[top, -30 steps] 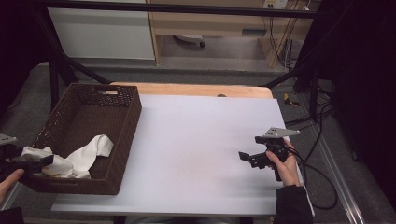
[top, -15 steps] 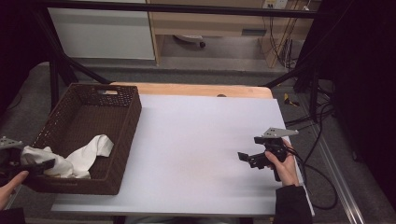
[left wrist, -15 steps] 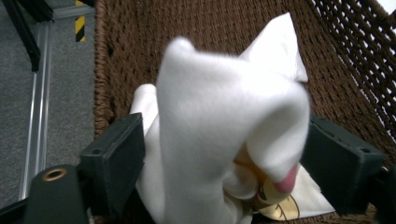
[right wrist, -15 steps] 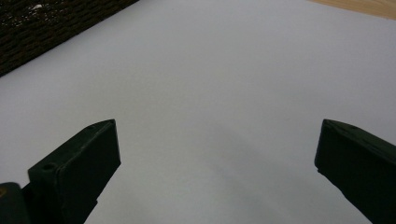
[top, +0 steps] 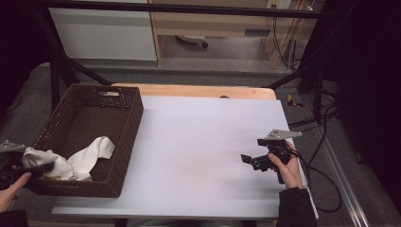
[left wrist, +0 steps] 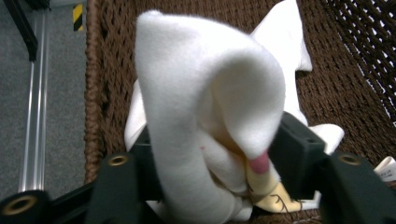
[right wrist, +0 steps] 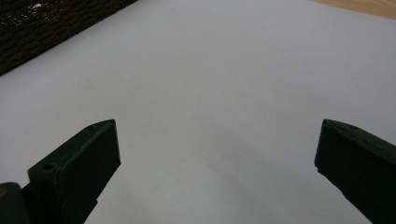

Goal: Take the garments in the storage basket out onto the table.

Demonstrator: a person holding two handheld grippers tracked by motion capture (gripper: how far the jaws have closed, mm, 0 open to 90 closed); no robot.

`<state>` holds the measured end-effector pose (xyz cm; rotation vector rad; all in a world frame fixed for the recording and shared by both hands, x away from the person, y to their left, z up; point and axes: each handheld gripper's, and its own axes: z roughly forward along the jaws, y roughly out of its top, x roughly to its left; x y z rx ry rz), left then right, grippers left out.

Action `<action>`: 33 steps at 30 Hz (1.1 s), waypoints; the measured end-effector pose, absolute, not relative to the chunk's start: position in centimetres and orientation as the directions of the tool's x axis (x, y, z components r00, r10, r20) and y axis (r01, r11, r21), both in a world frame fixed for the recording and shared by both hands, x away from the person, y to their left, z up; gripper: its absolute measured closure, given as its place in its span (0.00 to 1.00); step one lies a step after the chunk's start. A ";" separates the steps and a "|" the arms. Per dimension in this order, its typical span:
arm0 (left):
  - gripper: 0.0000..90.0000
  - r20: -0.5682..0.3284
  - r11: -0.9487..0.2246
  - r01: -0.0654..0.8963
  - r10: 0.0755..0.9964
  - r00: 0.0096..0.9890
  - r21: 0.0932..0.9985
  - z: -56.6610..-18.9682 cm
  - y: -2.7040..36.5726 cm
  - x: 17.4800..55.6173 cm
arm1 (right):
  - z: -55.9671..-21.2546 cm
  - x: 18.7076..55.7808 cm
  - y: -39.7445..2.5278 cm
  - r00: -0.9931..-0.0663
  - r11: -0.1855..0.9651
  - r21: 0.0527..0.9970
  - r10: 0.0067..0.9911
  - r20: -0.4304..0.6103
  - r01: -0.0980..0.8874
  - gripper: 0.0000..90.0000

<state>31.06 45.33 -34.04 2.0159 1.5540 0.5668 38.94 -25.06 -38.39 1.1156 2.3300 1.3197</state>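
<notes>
Inside the wicker basket (top: 124, 142), white cloth (left wrist: 205, 116) between left jaws; right jaws apart.

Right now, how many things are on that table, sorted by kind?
Brown woven basket: 1
White cloth, lying in the basket and pinched at one end by the left tongs: 1
Tongs, the left shut on the cloth and the right tongs open over the bare white table: 2
Total: 4
</notes>
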 end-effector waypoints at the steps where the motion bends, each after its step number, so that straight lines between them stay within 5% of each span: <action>1: 0.51 0.003 -0.194 0.749 0.969 0.249 0.634 -34.0 45.4 31.0 | -38.4 38.9 -25.1 -0.680 0.300 0.812 0.717 0.153 0.500 0.01; 12: 0.74 -0.023 -0.190 0.763 0.966 0.259 0.618 -33.8 45.5 30.9 | -38.4 38.9 -25.1 -0.680 0.300 0.812 0.717 0.154 0.500 0.01; 33: 0.81 -0.077 -0.167 0.737 0.955 0.285 0.655 -32.5 45.9 30.4 | -38.3 38.9 -25.1 -0.679 0.297 0.813 0.717 0.156 0.500 0.01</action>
